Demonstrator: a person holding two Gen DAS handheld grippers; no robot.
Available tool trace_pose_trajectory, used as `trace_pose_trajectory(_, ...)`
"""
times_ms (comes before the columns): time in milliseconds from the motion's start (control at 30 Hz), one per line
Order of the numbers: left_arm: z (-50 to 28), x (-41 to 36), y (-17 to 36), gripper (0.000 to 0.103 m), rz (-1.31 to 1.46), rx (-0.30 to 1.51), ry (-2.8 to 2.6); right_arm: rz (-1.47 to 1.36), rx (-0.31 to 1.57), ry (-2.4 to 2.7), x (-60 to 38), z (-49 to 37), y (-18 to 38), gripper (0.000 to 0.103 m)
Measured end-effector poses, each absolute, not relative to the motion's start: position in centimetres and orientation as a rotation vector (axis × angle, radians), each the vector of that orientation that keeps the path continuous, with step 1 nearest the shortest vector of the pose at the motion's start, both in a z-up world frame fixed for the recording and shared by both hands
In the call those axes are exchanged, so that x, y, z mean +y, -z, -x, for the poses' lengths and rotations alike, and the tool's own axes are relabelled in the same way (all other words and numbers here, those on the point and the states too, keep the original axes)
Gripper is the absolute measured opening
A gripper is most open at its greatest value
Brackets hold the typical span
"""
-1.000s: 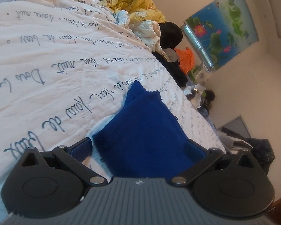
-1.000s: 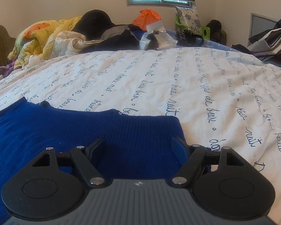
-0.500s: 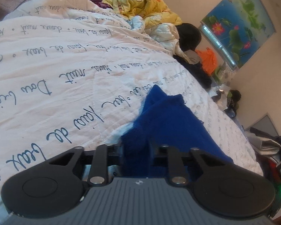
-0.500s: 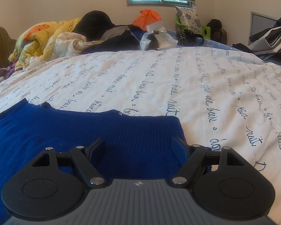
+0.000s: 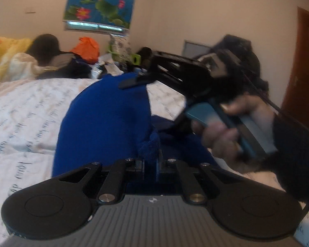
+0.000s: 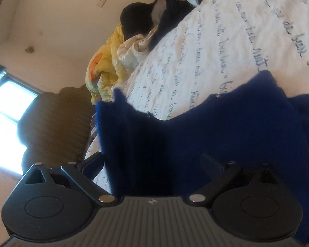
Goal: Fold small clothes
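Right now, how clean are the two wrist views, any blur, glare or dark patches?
Left wrist view: motion blur smears the right gripper and hand; the sweater stays fairly sharp. Right wrist view: window blown out white, sweater's middle lost in shadow, bedsheet lettering soft.

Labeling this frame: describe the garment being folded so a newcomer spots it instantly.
On the white bedspread printed with cursive script, the blue knit sweater is lifted. The left gripper is shut on it. It is the only solid royal-blue piece, apart from the clothes pile behind.

A deep-blue knit garment (image 5: 105, 121) is lifted off the bed, bunched and partly draped.
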State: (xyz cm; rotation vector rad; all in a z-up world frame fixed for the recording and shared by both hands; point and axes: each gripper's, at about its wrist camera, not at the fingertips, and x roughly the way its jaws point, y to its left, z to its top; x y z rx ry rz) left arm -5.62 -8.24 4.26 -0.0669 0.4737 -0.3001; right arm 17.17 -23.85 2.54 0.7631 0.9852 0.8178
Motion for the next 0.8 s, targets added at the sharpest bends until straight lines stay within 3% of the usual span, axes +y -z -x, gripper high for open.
trace_pose_trajectory(167, 5.7, -9.6, -2.5, 0.009, -0.017, 0.510, 0.314, -0.753, 0.985, -0.834, -24.3, -17.2, -1.2, 0.098)
trace_pose_trajectory(200, 5.8, -9.7, -2.6, 0.009, -0.029, 0.502, 0.319, -0.734, 0.980, -0.834, -24.3, -17.2, -1.4, 0.092)
trace_pose_trajectory(267, 5.8, -10.0, -2.7, 0.009, -0.047, 0.499, 0.330, -0.671, 0.988, -0.791, -24.2, -17.6, -1.4, 0.059)
trace_pose_trajectory(300, 5.7, -10.3, -2.7, 0.009, -0.053, 0.500, 0.336, -0.632, 1.007, -0.769, -23.9, -18.0, -1.3, 0.025)
trace_pose_trajectory(333, 5.4, -10.5, -2.8, 0.009, -0.061, 0.498, 0.346, -0.591, 1.025, -0.750, -23.6, -18.4, -1.0, 0.009)
trace_pose_trajectory(600, 4.8, -15.0, -3.8, 0.009, -0.033, 0.481, 0.536, -0.448, 0.834, -0.750, -28.4, -16.3, -6.4, 0.008)
trace_pose_trajectory(733, 2.4, -15.9, -0.6, 0.010, 0.021, 0.638, 0.521, -0.337, 0.944, -0.603, -30.5, -16.5, -3.2, 0.009)
trace_pose_trajectory(800, 2.5, -14.6, -0.7, 0.014, 0.068, 0.625, 0.543, -0.420, 0.927, -0.587, -31.5, -16.2, -1.6, 0.011)
